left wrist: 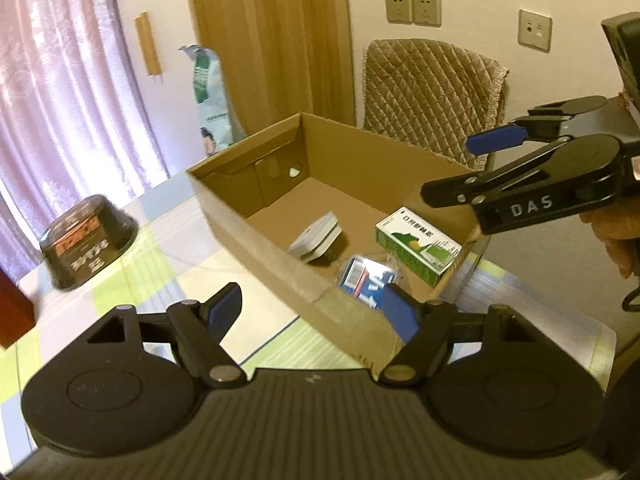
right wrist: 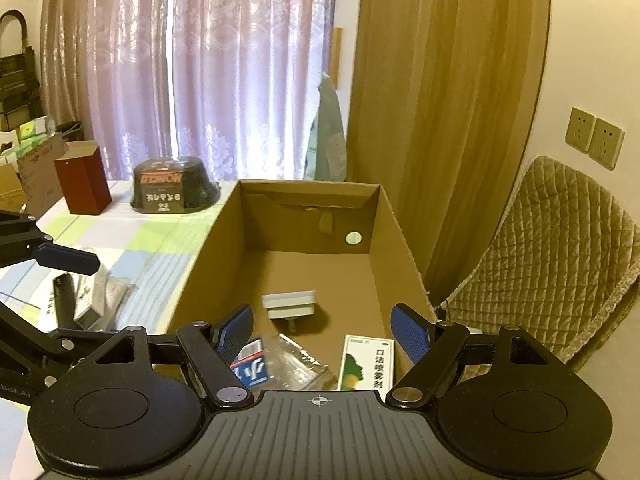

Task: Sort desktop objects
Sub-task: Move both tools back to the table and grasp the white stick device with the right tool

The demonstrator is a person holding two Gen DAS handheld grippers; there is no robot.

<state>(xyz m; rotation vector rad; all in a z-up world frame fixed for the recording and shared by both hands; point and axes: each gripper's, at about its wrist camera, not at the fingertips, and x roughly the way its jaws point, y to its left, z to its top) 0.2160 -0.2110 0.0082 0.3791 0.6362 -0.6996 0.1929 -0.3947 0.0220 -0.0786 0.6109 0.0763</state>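
Both claws stand wide and hold nothing: the left gripper (left wrist: 316,312) hovers at the near wall of the cardboard box (left wrist: 256,236), and the right gripper (right wrist: 322,332) hangs over its near end. Three things already lie inside: a white plug adapter (right wrist: 290,306) near the middle, a clear-wrapped blue packet (right wrist: 276,364) at about 7 o'clock from it, and a green-and-white medicine box (right wrist: 366,362) at about 5 o'clock. I judge this a pause between drops, with the next pick to come. Outside the box, at 9 o'clock in the right wrist view, a dark slim object (right wrist: 64,300) and some clear packaging lie on the checked tablecloth (right wrist: 160,240); the next move calls for swinging a claw there. What those are is unclear, and the left gripper partly covers them. A black bowl (right wrist: 174,190) and a red box (right wrist: 82,186) stand farther off.
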